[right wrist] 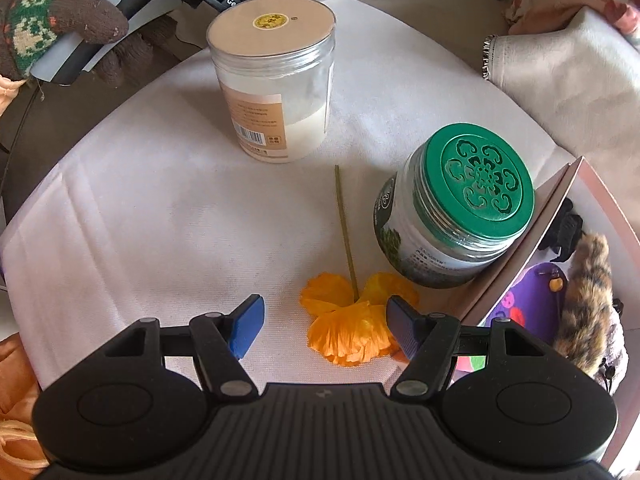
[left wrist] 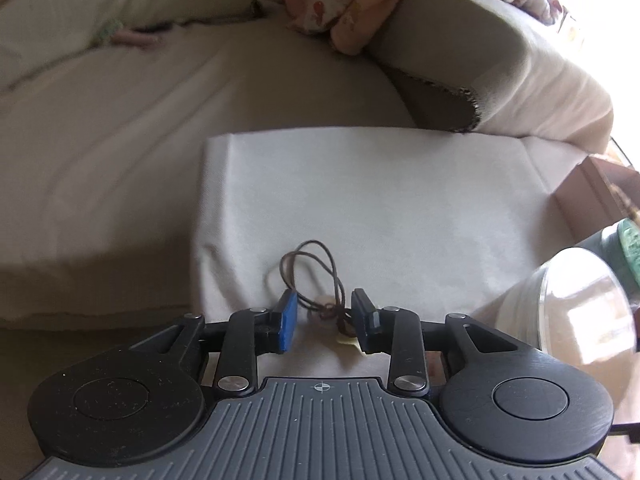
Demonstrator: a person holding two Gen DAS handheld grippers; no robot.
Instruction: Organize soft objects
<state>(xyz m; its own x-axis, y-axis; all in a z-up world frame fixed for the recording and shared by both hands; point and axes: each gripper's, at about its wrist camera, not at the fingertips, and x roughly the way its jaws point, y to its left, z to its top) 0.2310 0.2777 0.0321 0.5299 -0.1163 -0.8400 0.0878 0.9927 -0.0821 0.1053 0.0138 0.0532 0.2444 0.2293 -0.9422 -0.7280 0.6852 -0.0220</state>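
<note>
In the left wrist view my left gripper (left wrist: 324,320) is open low over a white cloth (left wrist: 400,200). A thin brown cord (left wrist: 316,276) with a small pale tag lies on the cloth, reaching in between the fingertips. In the right wrist view my right gripper (right wrist: 324,326) is open just above the same cloth (right wrist: 160,220). An orange fabric flower (right wrist: 352,328) on a green stem (right wrist: 344,216) lies between its fingers, blossom toward me.
A clear jar with a tan lid (right wrist: 272,80) and a tilted green-lidded jar (right wrist: 456,216) stand on the cloth. A pink box (right wrist: 560,272) at the right holds furry and purple items. A knit-gloved hand (right wrist: 52,28) holds the other gripper. Beige sofa cushions (left wrist: 120,140) surround the cloth.
</note>
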